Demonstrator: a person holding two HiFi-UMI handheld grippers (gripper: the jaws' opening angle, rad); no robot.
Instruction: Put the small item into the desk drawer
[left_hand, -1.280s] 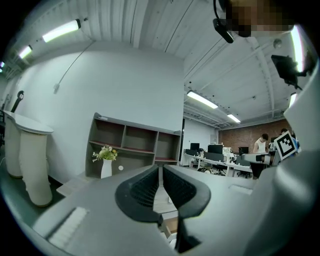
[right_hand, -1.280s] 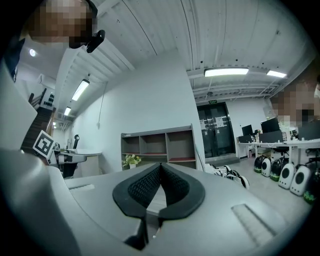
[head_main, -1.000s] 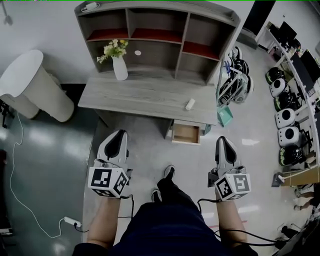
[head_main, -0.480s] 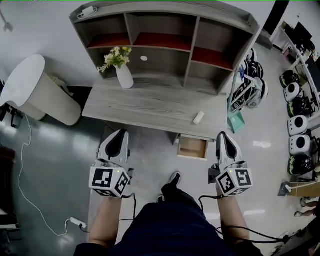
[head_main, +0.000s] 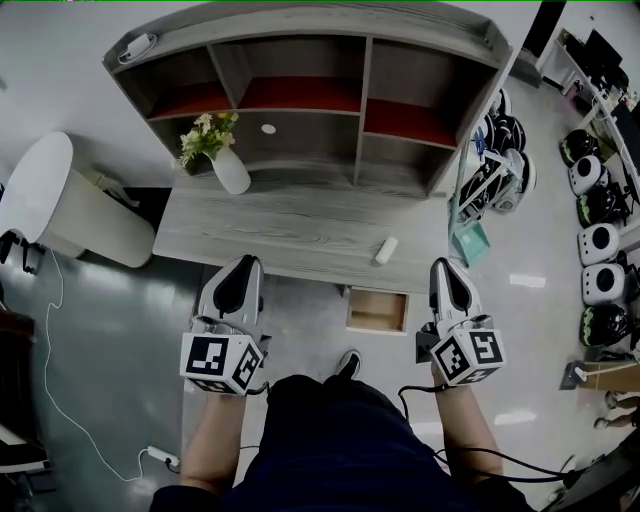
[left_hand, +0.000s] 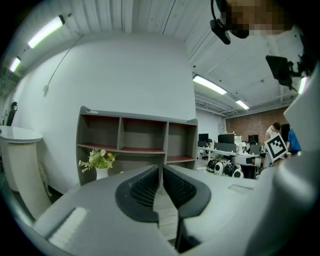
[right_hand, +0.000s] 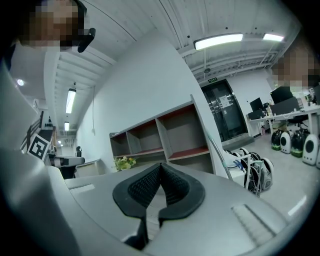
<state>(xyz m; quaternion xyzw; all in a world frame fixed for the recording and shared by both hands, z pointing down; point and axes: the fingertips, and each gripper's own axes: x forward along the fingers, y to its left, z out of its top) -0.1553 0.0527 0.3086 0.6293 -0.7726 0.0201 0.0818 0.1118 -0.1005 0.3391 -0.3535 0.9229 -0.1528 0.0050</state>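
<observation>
Item (head_main: 385, 250) ahead of right hand-held gripper (head_main: 447, 266)

The grey right gripper (right_hand: 160, 166) is holding its black ribbed jaws pressed together and empty, pointing at a grey wooden shelf unit (right_hand: 186, 131) with red-brown boards.

A white vase (head_main: 231, 172) of flowers stands before the shelf unit (head_main: 300, 95); perhaps helmets (head_main: 600, 242) line the floor.

Grey L claw (head_main: 246, 263) & R claw (head_main: 446, 266), b/w marker cubes (head_main: 221, 362), black cables (head_main: 403, 398), navy trousers (head_main: 340, 445)
</observation>
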